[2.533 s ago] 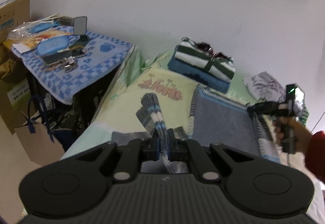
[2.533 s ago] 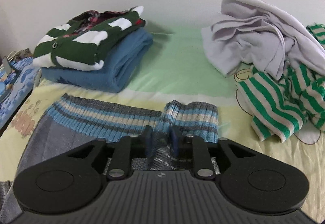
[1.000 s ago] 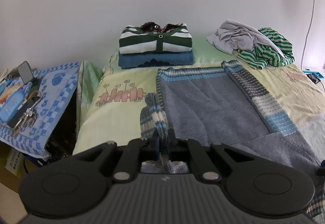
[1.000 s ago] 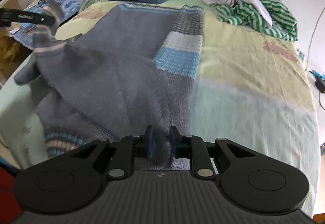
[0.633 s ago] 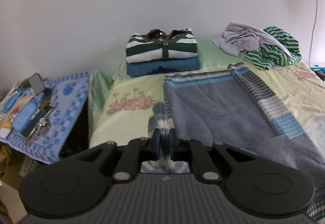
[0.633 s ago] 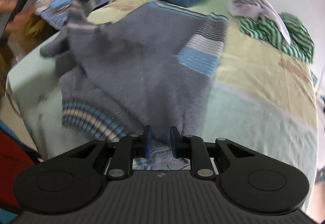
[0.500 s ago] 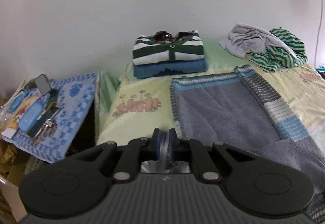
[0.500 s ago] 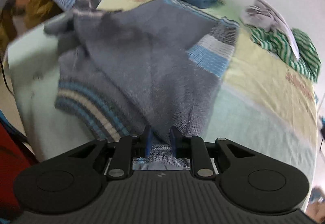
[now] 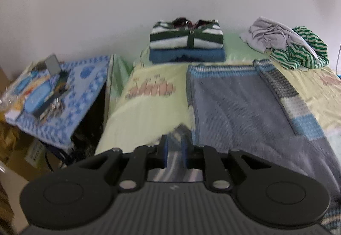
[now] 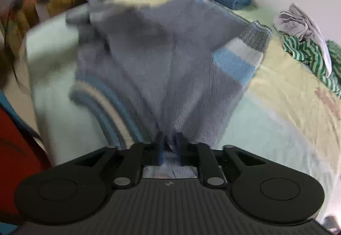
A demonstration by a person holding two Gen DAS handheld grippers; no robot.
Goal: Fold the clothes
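Note:
A grey knit sweater [image 9: 245,107] with blue and cream stripes lies spread on the bed, its hem toward the wall. My left gripper [image 9: 174,149] is at the sweater's left edge. Its jaws are opening, and the striped sleeve cuff [image 9: 181,130] sits loosely and blurred between them. In the right wrist view my right gripper [image 10: 170,145] is shut on a bunched fold of the sweater [image 10: 170,64] at the near edge of the bed. The cloth stretches away from it in taut creases.
A folded stack [image 9: 187,45] of a green-and-white striped garment on a blue one sits by the wall. An unfolded pile [image 9: 287,47] of grey and green-striped clothes lies at the back right. A cluttered side table [image 9: 64,90] under a blue cloth stands left of the bed [image 9: 149,111]. A red sleeve [image 10: 17,149] shows at lower left.
The left jaws have spread and the striped cuff, which stood above them, has sunk low between them. The right wrist view has rolled, its grip on the sweater unchanged.

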